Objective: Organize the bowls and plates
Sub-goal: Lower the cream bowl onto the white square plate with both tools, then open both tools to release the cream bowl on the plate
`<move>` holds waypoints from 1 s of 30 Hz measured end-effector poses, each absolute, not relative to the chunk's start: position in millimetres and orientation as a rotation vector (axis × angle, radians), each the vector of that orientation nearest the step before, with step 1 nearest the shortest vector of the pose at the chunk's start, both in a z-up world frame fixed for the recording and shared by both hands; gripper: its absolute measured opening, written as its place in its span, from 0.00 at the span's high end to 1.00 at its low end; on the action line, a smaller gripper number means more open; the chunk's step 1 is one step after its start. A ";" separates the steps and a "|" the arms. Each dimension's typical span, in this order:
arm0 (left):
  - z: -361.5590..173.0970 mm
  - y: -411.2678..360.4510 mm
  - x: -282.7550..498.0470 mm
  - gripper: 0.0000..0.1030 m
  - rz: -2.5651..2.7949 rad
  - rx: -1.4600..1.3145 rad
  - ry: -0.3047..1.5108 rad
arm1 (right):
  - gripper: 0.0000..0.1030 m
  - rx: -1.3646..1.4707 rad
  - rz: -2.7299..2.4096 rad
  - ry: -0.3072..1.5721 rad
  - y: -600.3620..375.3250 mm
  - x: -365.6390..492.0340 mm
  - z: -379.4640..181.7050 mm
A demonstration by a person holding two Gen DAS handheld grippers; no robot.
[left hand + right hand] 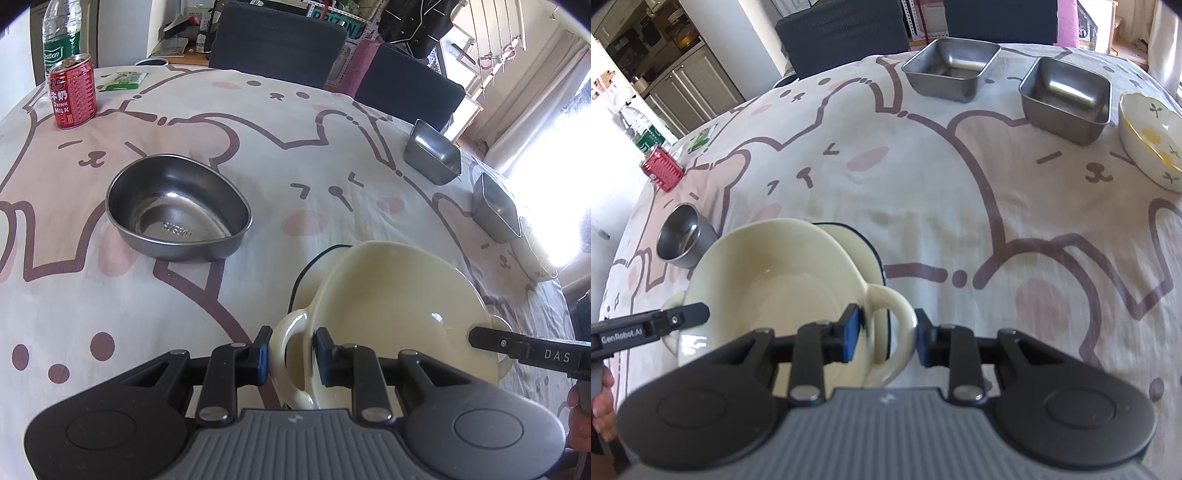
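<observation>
A cream bowl [388,314] with two loop handles is held between both grippers, above a cream plate with a dark rim [873,254]. I cannot tell whether bowl and plate touch. My left gripper [293,350] is shut on one handle, one pad outside the loop and the other at the bowl's wall. My right gripper [886,332] is shut the same way on the opposite handle [890,317]. One finger of the right gripper [480,338] shows at the far handle in the left wrist view. A left gripper finger [696,312] shows in the right wrist view.
An oval steel bowl [177,210] stands to the left. Two square steel tubs [951,68] [1067,99] and a flowered ceramic bowl [1148,140] stand at the far right. A red can [74,96], a water bottle [61,33] and a green packet [123,79] are far left. Dark chairs [277,40] line the far edge.
</observation>
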State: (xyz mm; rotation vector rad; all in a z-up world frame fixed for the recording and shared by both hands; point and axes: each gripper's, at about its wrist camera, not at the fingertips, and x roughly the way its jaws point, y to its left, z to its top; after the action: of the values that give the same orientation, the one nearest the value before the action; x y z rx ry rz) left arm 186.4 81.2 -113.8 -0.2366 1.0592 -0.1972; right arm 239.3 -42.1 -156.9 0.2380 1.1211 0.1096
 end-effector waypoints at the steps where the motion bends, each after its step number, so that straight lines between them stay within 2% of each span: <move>1: -113.8 81.1 186.3 0.74 -0.198 -0.236 1.059 | 0.65 0.239 0.110 1.122 -42.2 239.6 -156.8; 12: -112.7 79.2 186.9 0.73 -0.204 -0.205 1.068 | 0.65 0.251 0.113 1.118 -43.6 238.6 -157.9; 14: -112.4 77.9 186.8 0.73 -0.206 -0.190 1.067 | 0.58 0.230 0.103 1.114 -42.7 238.0 -157.8; 16: -112.3 77.2 187.4 0.71 -0.204 -0.183 1.068 | 0.55 0.213 0.101 1.110 -42.0 237.1 -157.9; 18: -112.4 77.1 187.5 0.65 -0.192 -0.175 1.072 | 0.53 0.222 0.100 1.113 -43.3 237.1 -158.1; 22: -115.5 75.1 186.3 0.46 -0.184 -0.141 1.112 | 0.38 0.204 0.103 1.148 -42.9 235.6 -161.4; 24: -115.5 72.7 183.5 0.27 -0.183 -0.118 1.119 | 0.33 0.173 0.107 1.145 -40.6 233.0 -160.9; 26: -112.7 71.2 180.0 0.19 -0.177 -0.096 1.107 | 0.25 0.159 0.115 1.134 -40.1 229.8 -158.6; 28: -108.2 71.0 176.5 0.15 -0.174 -0.087 1.090 | 0.19 0.165 0.121 1.126 -41.5 226.4 -156.0; 30: -103.2 71.3 172.8 0.06 -0.166 -0.084 1.073 | 0.15 0.167 0.124 1.113 -42.7 222.5 -153.3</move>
State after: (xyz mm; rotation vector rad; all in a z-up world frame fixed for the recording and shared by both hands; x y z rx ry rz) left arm 172.8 71.3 -103.2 -0.0844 1.0729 -0.1662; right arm 222.5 -42.7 -153.3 0.1672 1.1134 0.1240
